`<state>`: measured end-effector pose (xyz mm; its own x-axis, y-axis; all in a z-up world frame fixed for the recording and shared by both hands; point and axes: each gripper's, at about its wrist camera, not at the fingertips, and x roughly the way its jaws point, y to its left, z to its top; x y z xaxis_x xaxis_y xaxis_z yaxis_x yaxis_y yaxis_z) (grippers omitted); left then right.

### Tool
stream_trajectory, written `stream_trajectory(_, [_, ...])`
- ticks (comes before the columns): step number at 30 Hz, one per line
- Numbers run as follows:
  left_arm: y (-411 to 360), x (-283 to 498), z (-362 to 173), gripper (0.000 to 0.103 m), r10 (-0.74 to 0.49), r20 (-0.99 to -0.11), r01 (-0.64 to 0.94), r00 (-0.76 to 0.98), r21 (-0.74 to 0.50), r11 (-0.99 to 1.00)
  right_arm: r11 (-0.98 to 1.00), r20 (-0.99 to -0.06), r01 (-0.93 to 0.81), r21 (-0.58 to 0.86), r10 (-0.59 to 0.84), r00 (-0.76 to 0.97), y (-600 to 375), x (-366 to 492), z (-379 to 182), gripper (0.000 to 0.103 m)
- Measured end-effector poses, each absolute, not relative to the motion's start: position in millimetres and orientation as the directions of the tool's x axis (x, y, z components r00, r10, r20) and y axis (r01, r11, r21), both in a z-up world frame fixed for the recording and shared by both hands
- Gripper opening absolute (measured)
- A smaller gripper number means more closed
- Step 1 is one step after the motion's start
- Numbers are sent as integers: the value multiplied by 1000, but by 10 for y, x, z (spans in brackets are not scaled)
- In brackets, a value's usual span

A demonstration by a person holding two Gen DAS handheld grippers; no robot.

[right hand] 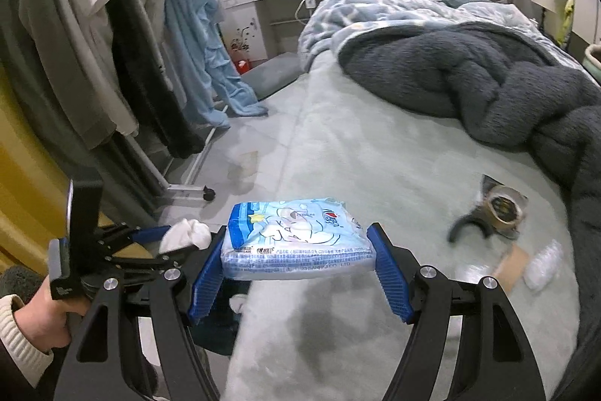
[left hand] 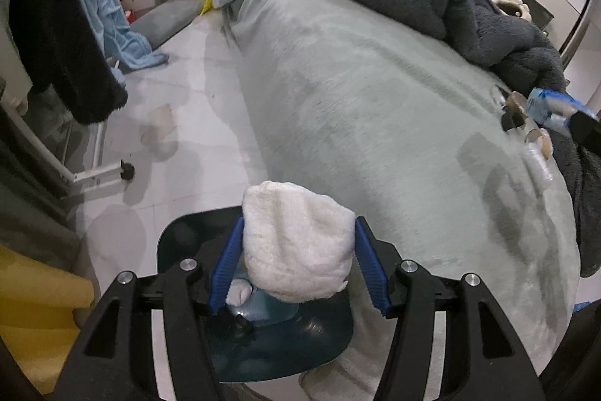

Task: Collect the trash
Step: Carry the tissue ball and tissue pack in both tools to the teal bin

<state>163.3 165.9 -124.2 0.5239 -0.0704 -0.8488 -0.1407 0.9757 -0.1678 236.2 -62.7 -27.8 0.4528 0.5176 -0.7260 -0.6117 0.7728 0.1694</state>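
Since the bin (left hand: 263, 344) sits directly under and just behind the left jaws, the drop is the left hand's move. Left gripper (left hand: 298, 250): jaws clamped on a white wad of tissue or cloth (left hand: 296, 247), one blue pad on each side, wad bulging up past the tips. The dark teal bin's opening shows below the wad, with some white scrap already in it (left hand: 239, 290). My read: let go and the wad falls in; the bed edge is just right of the bin, so don't drift that way.

Right gripper (right hand: 296, 265): jaws gripping a blue tissue pack (right hand: 296, 237), long axis running straight across from pad to pad, pack level. It hangs over the bed's edge; the bin lies down-left of these jaws, largely hidden behind the left pad. Left gripper is nearer the bin, so right likely waits its turn.

More stuff is on the bed (right hand: 375, 156), right of and beyond the right jaws: a tape roll (right hand: 503, 209), a cardboard scrap (right hand: 512, 264), a clear crumpled wrapper (right hand: 544, 264). All well apart from both jaws.
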Motion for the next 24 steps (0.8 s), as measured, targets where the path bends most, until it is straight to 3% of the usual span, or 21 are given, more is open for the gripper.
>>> stream_trajectory(18, [2145,1436,-1702,61,-98,-930,-204,354,-179,963,658,-782,-732,176,545,302,340,2284,-695,74])
stream_trajectory(24, [2264,1306,-1782,76,-104,-942,-206,321,-176,963,604,-823,-783,147,515,242,696,2126,-959,74])
